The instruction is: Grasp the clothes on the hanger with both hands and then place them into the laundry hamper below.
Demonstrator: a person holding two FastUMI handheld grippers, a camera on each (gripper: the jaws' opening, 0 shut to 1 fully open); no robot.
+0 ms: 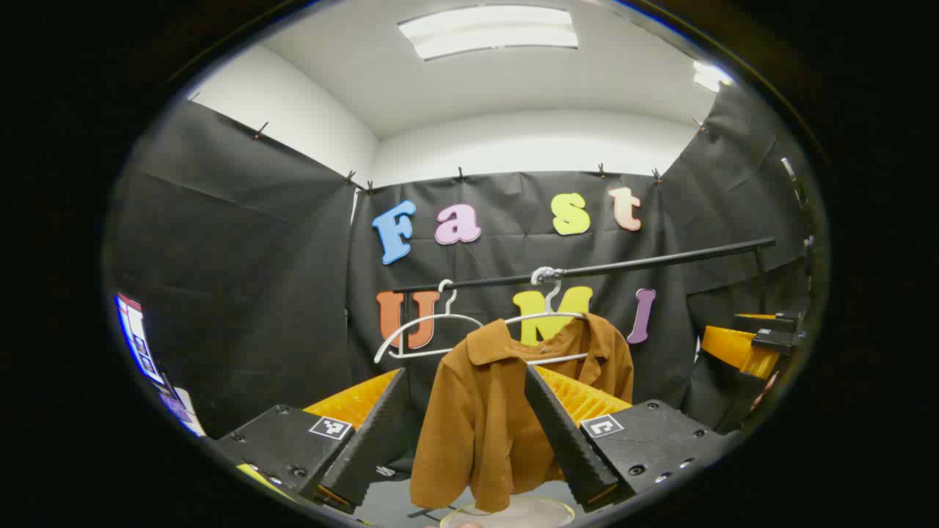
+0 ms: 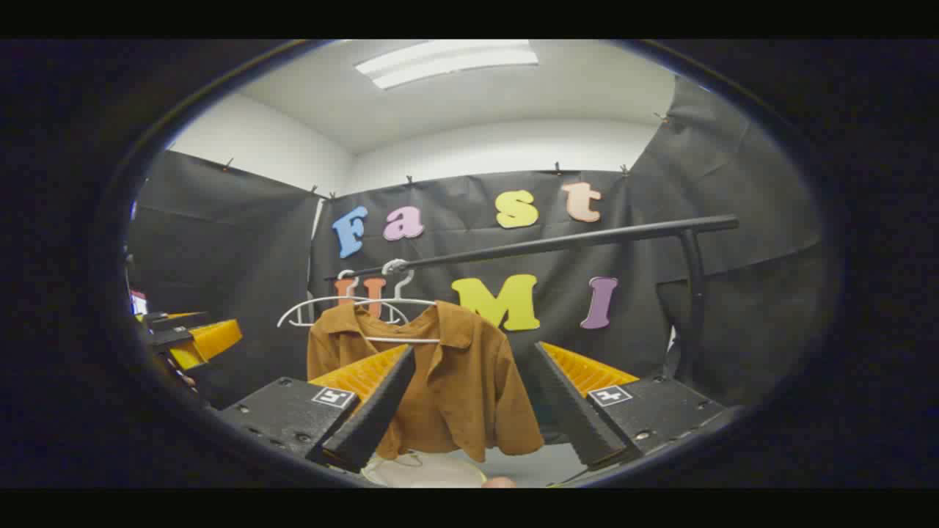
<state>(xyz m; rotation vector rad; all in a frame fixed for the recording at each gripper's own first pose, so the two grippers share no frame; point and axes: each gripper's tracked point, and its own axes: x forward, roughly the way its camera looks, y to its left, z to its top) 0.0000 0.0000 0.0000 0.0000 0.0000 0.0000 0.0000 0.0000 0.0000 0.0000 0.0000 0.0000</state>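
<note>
Now brown shirt (image 1: 506, 411) hangs on white hanger (image 1: 546, 319) from black rail (image 1: 660, 262); left gripper (image 1: 466, 422) and right gripper (image 2: 477, 400) both near, jaws released, holding nothing.

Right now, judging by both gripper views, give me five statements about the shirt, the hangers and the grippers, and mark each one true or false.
1. The brown shirt hangs on a white hanger on the black rail. True.
2. The left gripper is shut on the shirt. False: its fingers are spread open, short of the cloth.
3. An empty white hanger hangs beside the shirt. True.
4. The shirt already lies in the hamper. False: it is on the rail, and a pale round rim shows below it.
5. The right gripper is open. True.
</note>
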